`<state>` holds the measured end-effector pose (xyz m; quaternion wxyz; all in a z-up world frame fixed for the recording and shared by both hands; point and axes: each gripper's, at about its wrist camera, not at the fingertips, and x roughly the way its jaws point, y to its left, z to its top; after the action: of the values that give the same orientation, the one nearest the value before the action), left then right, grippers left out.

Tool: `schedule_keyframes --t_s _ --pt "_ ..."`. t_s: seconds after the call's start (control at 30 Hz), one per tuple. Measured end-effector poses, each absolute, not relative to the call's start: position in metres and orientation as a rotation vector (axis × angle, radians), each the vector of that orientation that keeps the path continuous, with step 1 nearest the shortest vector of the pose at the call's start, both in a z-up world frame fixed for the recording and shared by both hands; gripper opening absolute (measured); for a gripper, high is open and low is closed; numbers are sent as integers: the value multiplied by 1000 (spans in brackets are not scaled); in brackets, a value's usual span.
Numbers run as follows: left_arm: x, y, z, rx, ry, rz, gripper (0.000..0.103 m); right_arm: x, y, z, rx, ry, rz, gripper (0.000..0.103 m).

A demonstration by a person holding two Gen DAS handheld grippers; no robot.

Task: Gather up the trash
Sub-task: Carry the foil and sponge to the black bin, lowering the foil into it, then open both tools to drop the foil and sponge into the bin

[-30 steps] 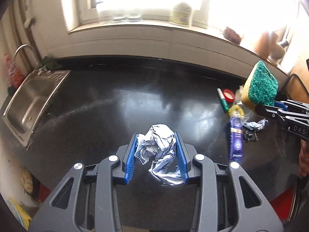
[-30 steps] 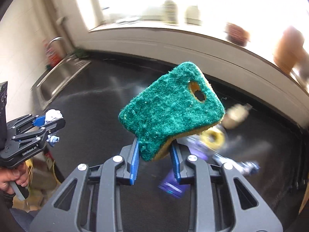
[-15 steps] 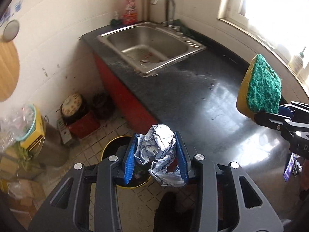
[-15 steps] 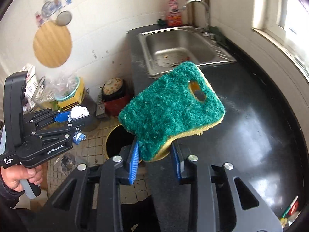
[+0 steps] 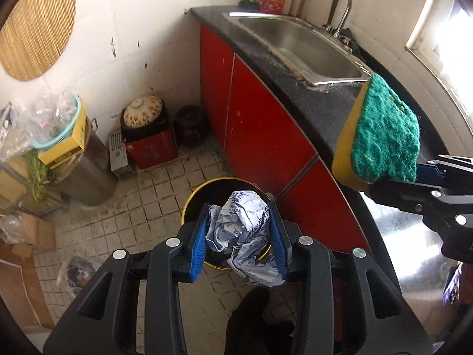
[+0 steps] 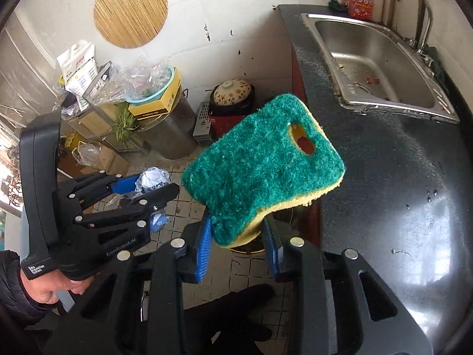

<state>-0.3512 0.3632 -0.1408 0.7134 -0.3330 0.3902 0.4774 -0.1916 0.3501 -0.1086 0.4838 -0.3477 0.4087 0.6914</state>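
Crumpled paper clamped in left gripper, directly above yellow-rimmed bin on floor. Green sponge pinched in right gripper, jaws just easing apart; also above bin, beside counter.

- Crumpled paper wad: white sheet with blue print, balled up tight with a loose tail hanging at its lower right. It sits pinched between the blue pads of the left tool, directly above the bin's opening; in the right wrist view it shows at 9 o'clock of the sponge.
- Sponge: green scouring face on a yellow body, worn, with a hole through its upper right corner. Its lower edge sits between the pads of the right tool, tilted; the grip looks light, though contact is hard to judge.
- Bin: round, yellow-rimmed, dark inside, standing on the tiled floor against the red cabinet.
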Motion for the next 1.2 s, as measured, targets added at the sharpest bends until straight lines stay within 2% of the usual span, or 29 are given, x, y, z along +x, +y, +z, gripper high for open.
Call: schedule_keyframes --t_s 0.2,0.47,0.63,0.67,0.7,0.73,0.77,0.83,0.9,1.2 --pt "-350 375 -188 -792 897 1040 37 -200 386 -156 -946 1090 1652 33" --pt "-356 383 -210 -838 889 1021 38 -206 409 -181 -1001 1134 1626 37" --pt "-358 388 -216 -845 880 1007 41 -210 417 -180 -1004 1129 1643 46" --pt "-358 390 -216 -849 875 1003 44 -210 419 -180 -1005 1135 1645 52" --pt "-359 391 -217 -854 873 1002 54 -211 421 -181 -1003 1144 1646 58" --pt "-360 392 -218 -859 869 1001 61 -210 422 -181 -1000 1152 1646 68" --pt "-360 393 -218 -861 868 1003 72 -210 423 -180 -997 1155 1648 70" --pt "-361 393 -218 -851 868 1019 76 -209 423 -177 -997 1139 1646 71" --pt "-362 394 -219 -852 868 1028 84 -206 422 -175 -986 1143 1650 72" --pt "-361 391 -205 -814 876 1036 87 -187 413 -149 -908 1120 1651 76"
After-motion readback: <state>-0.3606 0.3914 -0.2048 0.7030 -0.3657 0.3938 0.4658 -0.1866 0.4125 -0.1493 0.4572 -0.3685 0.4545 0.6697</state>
